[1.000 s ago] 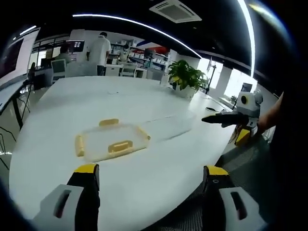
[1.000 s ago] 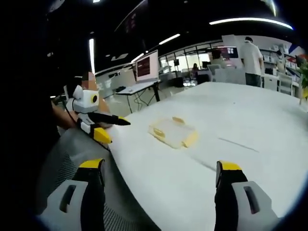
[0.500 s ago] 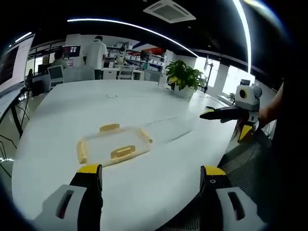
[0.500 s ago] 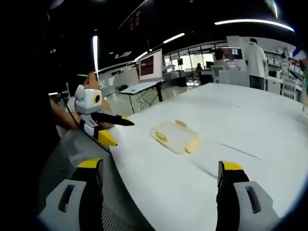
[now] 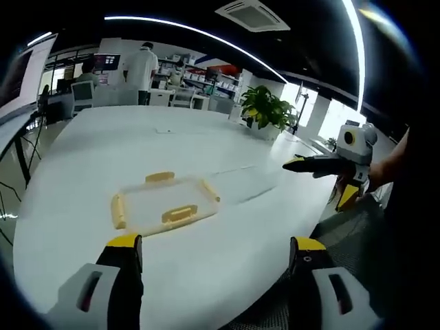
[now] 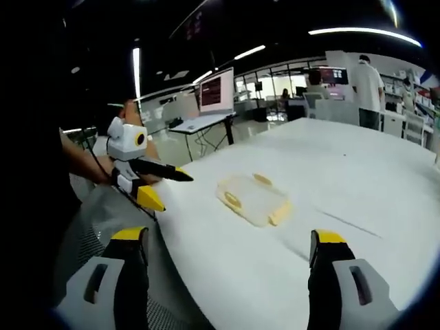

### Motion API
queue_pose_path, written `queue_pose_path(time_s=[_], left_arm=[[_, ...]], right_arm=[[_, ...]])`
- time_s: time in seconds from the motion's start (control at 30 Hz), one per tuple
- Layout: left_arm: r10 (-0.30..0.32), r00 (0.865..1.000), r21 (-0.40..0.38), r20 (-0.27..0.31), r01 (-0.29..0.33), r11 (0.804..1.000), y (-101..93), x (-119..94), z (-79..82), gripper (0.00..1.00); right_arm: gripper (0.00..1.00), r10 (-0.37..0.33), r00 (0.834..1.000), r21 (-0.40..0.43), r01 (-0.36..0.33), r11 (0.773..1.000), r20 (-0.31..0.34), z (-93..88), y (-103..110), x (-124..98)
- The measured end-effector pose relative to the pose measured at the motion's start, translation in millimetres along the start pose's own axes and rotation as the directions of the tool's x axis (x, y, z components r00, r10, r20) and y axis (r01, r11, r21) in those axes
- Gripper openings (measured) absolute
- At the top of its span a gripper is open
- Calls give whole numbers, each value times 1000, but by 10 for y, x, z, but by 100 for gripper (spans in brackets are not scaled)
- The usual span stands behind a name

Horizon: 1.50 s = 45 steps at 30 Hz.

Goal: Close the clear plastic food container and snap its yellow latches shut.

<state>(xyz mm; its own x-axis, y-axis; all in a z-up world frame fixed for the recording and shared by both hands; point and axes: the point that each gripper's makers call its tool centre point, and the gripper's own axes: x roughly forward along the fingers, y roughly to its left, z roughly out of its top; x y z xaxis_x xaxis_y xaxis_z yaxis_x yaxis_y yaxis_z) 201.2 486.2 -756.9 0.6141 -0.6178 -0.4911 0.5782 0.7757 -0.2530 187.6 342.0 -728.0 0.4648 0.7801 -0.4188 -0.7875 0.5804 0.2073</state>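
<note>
Nothing's started yet. Container [image 5: 165, 206] sits on the desk [image 5: 206, 261], yellow latches [image 5: 180, 214] sticking out unsnapped. Left gripper [image 5: 213, 258] and right gripper [image 6: 227, 251] both spread apart, holding nothing.

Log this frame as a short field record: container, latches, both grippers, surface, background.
container: clear plastic food container, lying flat on the table, untouched
latches: yellow latches along its edges; snapped or not, cannot tell
left gripper: left gripper, open, short of the container
right gripper: right gripper, open, short of the container
surface: white table
background: potted plant, person standing

Bright ceiling strips [image 5: 206, 31], fisheye-warped (perhaps soft) edges
</note>
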Motion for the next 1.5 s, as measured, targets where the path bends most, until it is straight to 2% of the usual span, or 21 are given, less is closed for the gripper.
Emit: queue_pose_path(time_s=[0.03,0.1,0.13,0.37,0.47,0.57,0.63,0.9,1.13,1.3,1.5], left_arm=[[-3,1000,3,0,3,1000,3,5,3,85],[-13,1000,-47,-20,12,999,4,14,3,86],[-19,1000,-55,-4,19,998,1,18,44,87],[-29,1000,-25,-5,29,999,38,54,100,89],[-33,999,13,-27,34,999,82,54,79,88],[-32,999,5,-23,32,999,132,50,103,88],[-29,999,2,-35,29,1000,166,49,92,86],[-59,994,11,-90,61,998,202,57,26,83],[-75,992,29,-102,79,996,263,106,110,81],[-89,987,62,-137,99,993,273,130,91,79],[-98,982,23,-160,103,994,341,147,66,76]], right_arm=[[98,5,1000,8,-5,1000,-7,-5,12,16],[97,15,1000,4,-15,1000,-17,2,45,55],[97,18,1000,5,-17,1000,-19,3,50,60],[95,29,1000,7,-29,1000,-3,122,75,137],[96,14,1000,8,-14,1000,-1,154,-5,166],[95,0,1000,3,0,1000,-3,171,-77,187],[91,2,999,-3,-2,1000,-33,138,-101,204],[90,4,1000,-14,-4,1000,-25,212,-197,290],[88,12,999,-34,-13,999,-39,232,-244,399],[85,21,998,-38,-23,999,-53,237,-273,435],[84,10,999,-32,-12,999,-51,278,-354,478]])
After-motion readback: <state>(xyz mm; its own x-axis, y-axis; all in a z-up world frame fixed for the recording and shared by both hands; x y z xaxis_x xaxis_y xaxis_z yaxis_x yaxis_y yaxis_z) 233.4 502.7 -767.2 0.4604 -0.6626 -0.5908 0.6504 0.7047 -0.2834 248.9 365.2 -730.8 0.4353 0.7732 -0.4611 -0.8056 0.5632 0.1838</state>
